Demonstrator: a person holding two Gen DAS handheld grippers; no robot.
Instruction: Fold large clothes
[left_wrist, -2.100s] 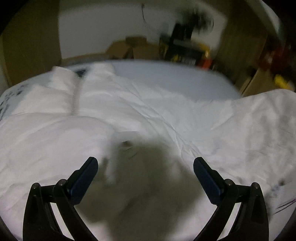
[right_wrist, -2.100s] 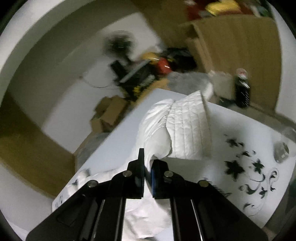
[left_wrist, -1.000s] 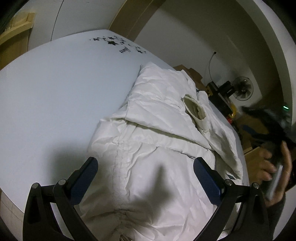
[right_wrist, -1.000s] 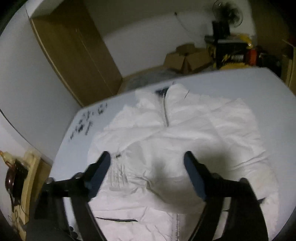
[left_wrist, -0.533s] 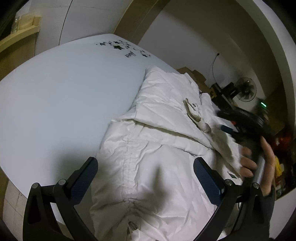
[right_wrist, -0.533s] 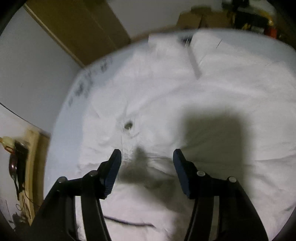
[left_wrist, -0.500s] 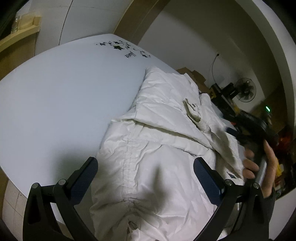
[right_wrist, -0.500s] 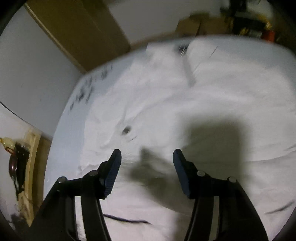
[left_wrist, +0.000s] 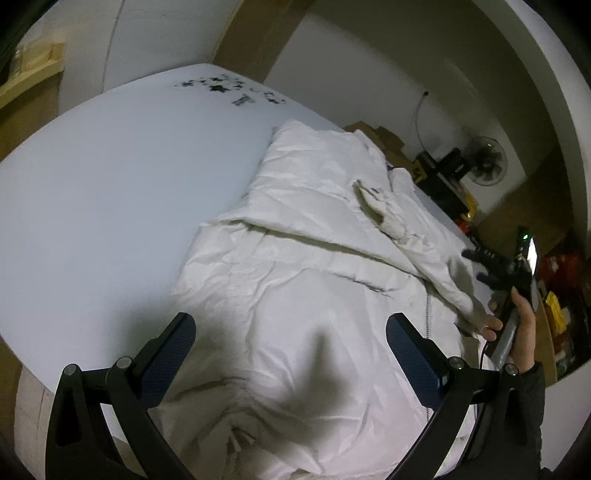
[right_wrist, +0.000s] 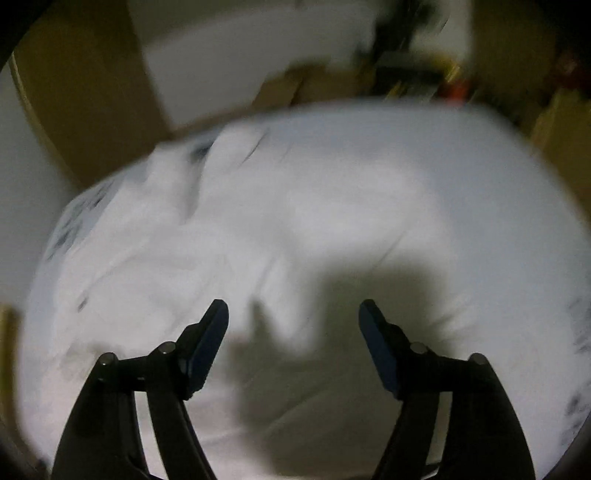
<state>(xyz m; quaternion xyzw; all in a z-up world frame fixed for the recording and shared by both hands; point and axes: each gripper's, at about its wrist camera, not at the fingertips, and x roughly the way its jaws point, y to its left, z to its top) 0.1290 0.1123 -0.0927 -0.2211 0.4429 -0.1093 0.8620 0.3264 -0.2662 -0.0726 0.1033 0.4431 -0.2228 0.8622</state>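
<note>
Nearest, left gripper (left_wrist: 290, 354) hanging with fingers spread wide and empty over the hem end of the white padded jacket (left_wrist: 314, 266), which lies on the white bench (left_wrist: 122, 177), one sleeve (left_wrist: 373, 236) now folded across the chest where two seconds ago the cloth was spread loose. Farther right, right gripper (right_wrist: 293, 334) no longer pinching cloth as before, fingers opening with nothing between them, tilted steeply down over the jacket in a blurred view, carried by the person's hand (left_wrist: 513, 325) at the jacket's right edge. Probably one sleeve fold finished, next grasp on the other side being prepared.
</note>
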